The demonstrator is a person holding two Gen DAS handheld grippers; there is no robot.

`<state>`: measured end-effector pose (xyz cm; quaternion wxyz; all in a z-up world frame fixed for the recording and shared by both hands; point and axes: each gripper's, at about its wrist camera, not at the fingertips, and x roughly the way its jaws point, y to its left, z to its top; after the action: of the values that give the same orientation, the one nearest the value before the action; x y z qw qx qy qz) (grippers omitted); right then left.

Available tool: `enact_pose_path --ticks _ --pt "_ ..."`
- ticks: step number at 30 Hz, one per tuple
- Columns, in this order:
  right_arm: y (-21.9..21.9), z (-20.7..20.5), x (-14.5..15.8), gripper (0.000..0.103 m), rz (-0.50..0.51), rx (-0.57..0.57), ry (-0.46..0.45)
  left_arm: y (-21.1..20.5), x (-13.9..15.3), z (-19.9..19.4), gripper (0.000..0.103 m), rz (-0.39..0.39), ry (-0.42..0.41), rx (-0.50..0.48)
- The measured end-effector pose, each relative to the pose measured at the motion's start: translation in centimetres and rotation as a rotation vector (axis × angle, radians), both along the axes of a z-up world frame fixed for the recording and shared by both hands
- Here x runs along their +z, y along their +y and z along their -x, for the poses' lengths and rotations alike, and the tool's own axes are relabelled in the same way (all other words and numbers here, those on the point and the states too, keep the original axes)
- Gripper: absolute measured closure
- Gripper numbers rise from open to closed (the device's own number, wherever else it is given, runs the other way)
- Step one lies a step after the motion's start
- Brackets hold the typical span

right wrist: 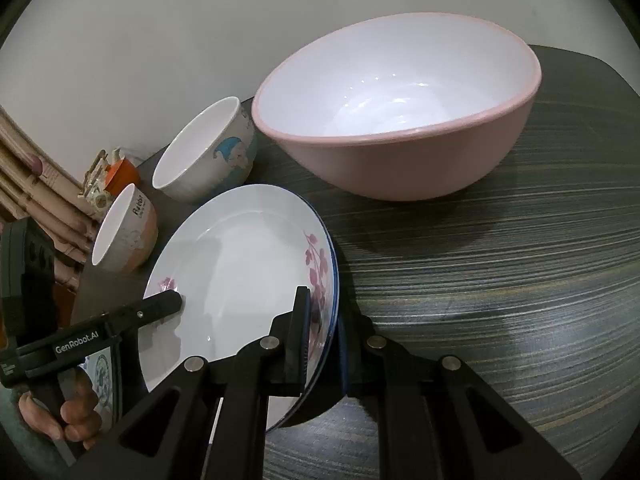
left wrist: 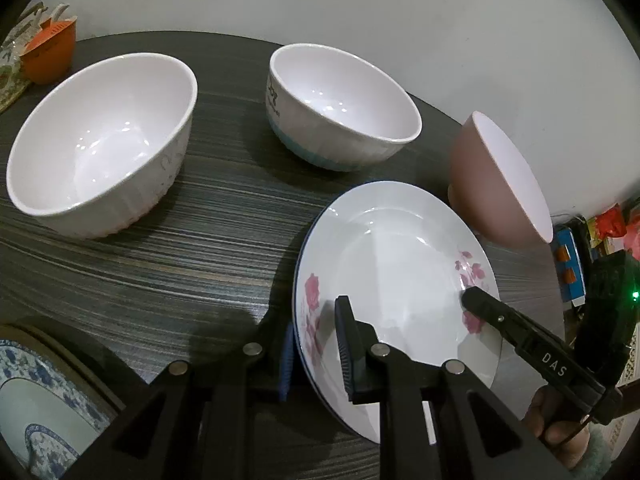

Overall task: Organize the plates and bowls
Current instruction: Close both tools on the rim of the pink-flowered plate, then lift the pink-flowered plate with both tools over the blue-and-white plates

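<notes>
White floral plate (left wrist: pixel 400 264), stacked on a blue-rimmed plate, is clamped at opposite rims: left gripper (left wrist: pixel 312 352) pinches the near-left edge, right gripper (right wrist: pixel 324 348) is closed tight on the other edge. Both plates rest on the dark striped table (right wrist: pixel 500 280). Step in hand, as judged: two-handed pickup of the plate stack. Next move calls for an even, level lift, clearing the pink bowl (right wrist: pixel 400 120) just beyond and the two white bowls (left wrist: pixel 104 140) farther off
</notes>
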<state>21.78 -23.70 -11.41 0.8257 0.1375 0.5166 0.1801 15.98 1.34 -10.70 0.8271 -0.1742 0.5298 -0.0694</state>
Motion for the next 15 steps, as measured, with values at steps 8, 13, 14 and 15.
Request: enact_pose_path --ticks 8,13,14,15 --pt "0.8 0.8 0.8 0.090 0.007 0.005 -0.011 0.1 0.5 1.2 0.084 -0.008 -0.001 0.009" --pt "1.5 1.5 1.4 0.090 0.005 0.011 -0.017 0.3 1.1 1.6 0.084 -0.018 -0.003 0.027" --pt "1.6 1.7 1.5 0.090 0.005 0.014 -0.019 0.3 1.2 1.6 0.084 -0.019 -0.003 0.030" --pt "1.8 1.9 1.7 0.090 0.007 0.017 -0.022 0.5 1.4 1.8 0.084 -0.020 -0.004 0.035"
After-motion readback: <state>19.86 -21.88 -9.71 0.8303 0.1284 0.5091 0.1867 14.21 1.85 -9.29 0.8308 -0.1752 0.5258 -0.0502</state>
